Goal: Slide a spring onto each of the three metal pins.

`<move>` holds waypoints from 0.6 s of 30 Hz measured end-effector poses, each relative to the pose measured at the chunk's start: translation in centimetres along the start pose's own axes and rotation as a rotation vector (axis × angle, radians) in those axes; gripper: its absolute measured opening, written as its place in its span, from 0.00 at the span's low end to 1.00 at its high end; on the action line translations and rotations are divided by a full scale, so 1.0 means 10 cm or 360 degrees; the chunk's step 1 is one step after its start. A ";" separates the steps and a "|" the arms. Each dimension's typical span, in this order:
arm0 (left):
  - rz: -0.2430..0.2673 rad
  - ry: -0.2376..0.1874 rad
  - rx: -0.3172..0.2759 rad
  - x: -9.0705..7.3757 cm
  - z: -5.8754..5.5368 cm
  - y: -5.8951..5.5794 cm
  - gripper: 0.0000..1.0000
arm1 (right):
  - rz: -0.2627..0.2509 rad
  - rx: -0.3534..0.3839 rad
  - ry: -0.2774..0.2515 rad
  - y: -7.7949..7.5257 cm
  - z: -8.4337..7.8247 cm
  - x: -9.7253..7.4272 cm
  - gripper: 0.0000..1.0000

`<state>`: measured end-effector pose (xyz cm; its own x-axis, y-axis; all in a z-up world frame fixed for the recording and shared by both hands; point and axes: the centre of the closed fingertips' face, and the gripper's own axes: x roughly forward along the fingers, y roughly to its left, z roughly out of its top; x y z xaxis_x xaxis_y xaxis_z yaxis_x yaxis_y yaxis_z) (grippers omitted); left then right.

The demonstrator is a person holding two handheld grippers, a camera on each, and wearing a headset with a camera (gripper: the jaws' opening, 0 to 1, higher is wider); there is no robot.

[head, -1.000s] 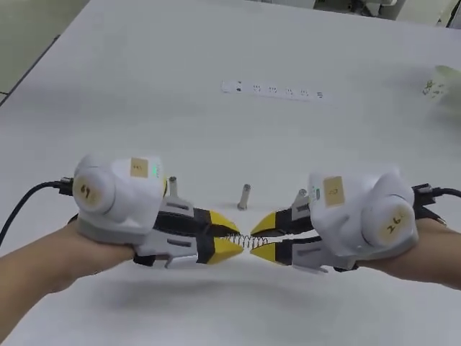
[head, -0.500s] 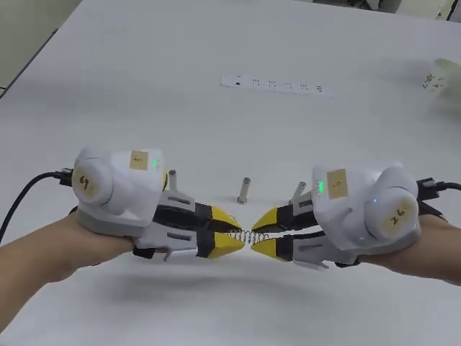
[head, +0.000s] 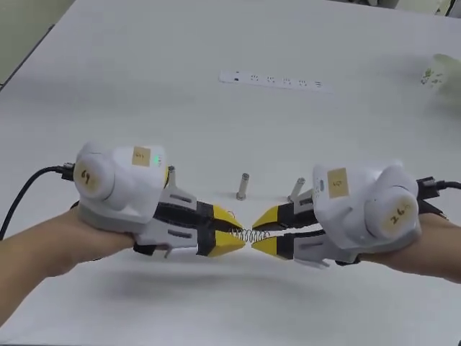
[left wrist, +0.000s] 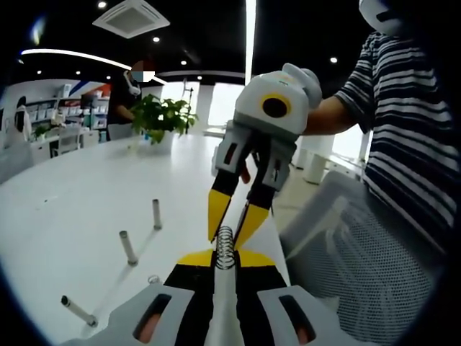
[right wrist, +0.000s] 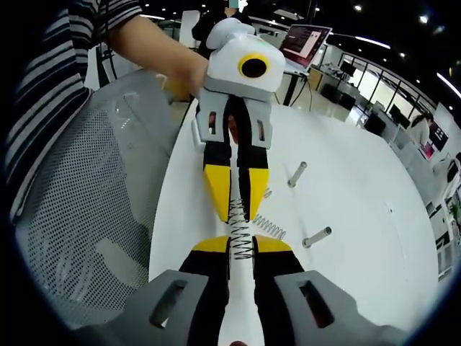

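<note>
Spring (head: pixel 248 234): stretched between my tips, left tongs (head: pixel 236 233) clamped on one end, right tongs (head: pixel 261 234) clamped on the other. Three metal pins (head: pixel 243 185): on the table (head: pixel 216 122) just beyond the tips.

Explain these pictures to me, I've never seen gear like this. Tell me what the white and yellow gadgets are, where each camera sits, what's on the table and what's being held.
There is no robot here: a person holds two hand-held grippers, white bodies with yellow-tipped jaws. The wide picture comes from a headset camera looking down at the work, where the left gripper and the right gripper point at each other. The two round pictures come from a camera riding on each gripper and looking along its jaws, so each sees the other gripper facing it. Together they hold one small spring, each shut on one end. On the white table are three metal pins, which look bare, a loose spring, a power strip and a paper cup.
</note>
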<state>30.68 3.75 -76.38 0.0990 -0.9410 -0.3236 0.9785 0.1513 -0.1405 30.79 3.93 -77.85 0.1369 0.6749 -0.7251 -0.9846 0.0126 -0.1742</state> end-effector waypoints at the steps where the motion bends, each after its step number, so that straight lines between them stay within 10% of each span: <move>1: 0.0000 0.0001 0.0003 0.00 0.00 0.00 0.02 | 0.0000 -0.0004 -0.0001 0.00 0.00 0.00 0.09; 18: -0.0024 0.0018 0.0001 -0.02 0.00 -0.03 0.02 | 0.0008 0.0035 0.0008 0.01 -0.10 -0.02 0.11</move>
<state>30.39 3.96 -76.30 0.0823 -0.9396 -0.3322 0.9799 0.1371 -0.1449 30.77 3.01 -78.38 0.1326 0.6713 -0.7293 -0.9874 0.0256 -0.1560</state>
